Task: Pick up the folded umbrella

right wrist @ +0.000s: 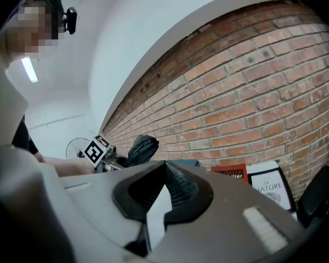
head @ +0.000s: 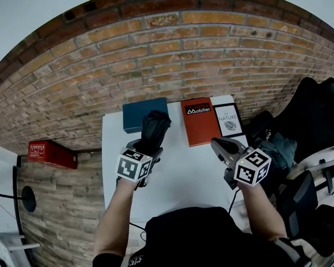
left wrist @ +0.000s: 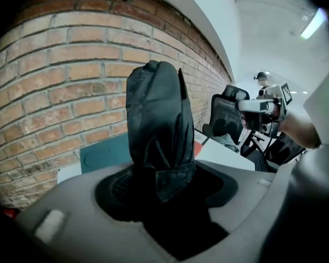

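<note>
The folded umbrella (head: 155, 125) is a black bundle in its sleeve, lifted off the white table (head: 178, 177). My left gripper (head: 150, 142) is shut on its lower end. In the left gripper view the umbrella (left wrist: 159, 130) stands upright between the jaws of that gripper (left wrist: 164, 188) and fills the middle of the picture. My right gripper (head: 218, 144) hovers to the right over the table, apart from the umbrella. Its jaws (right wrist: 165, 167) meet at the tips with nothing between them. From the right gripper view the umbrella (right wrist: 142, 148) shows to the left, in front of the brick wall.
Along the table's far edge against the brick wall lie a blue book (head: 136, 115), an orange-red book (head: 199, 124) and a white book (head: 228, 120). Black chairs and bags (head: 317, 121) crowd the right side. A red box (head: 52, 153) sits at the lower left.
</note>
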`<state>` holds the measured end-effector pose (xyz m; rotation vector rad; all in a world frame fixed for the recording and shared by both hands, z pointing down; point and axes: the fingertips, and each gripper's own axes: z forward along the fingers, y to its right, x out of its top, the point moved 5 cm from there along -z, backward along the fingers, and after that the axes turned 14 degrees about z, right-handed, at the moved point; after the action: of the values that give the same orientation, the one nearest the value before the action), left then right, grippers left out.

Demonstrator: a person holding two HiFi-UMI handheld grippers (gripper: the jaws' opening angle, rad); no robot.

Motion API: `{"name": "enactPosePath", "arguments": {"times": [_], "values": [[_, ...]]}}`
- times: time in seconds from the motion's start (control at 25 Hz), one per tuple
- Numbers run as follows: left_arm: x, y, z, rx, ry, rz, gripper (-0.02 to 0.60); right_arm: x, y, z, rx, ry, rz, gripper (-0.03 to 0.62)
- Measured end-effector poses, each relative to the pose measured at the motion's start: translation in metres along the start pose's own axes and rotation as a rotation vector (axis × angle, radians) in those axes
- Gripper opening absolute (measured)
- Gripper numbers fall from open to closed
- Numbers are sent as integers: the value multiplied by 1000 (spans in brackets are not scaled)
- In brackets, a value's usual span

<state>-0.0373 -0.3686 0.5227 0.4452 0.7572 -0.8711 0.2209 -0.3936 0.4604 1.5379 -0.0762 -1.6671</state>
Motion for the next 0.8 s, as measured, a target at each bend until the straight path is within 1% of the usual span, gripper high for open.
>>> {"name": "enactPosePath", "arguments": {"times": [0.2, 0.44, 0.6, 0.8], "values": [[29, -19, -47, 82, 155, 4, 273, 21, -26, 0, 46, 33, -72, 0], [69, -33, -106, 173, 336, 29, 273, 38, -51, -3, 87, 64, -120, 0], [92, -34, -141, 218, 431, 52, 275, 49, -63, -9, 105, 82, -146, 0], [115, -40, -181, 279, 529, 80, 275, 71, -74, -12, 122, 114, -188, 0]]}}
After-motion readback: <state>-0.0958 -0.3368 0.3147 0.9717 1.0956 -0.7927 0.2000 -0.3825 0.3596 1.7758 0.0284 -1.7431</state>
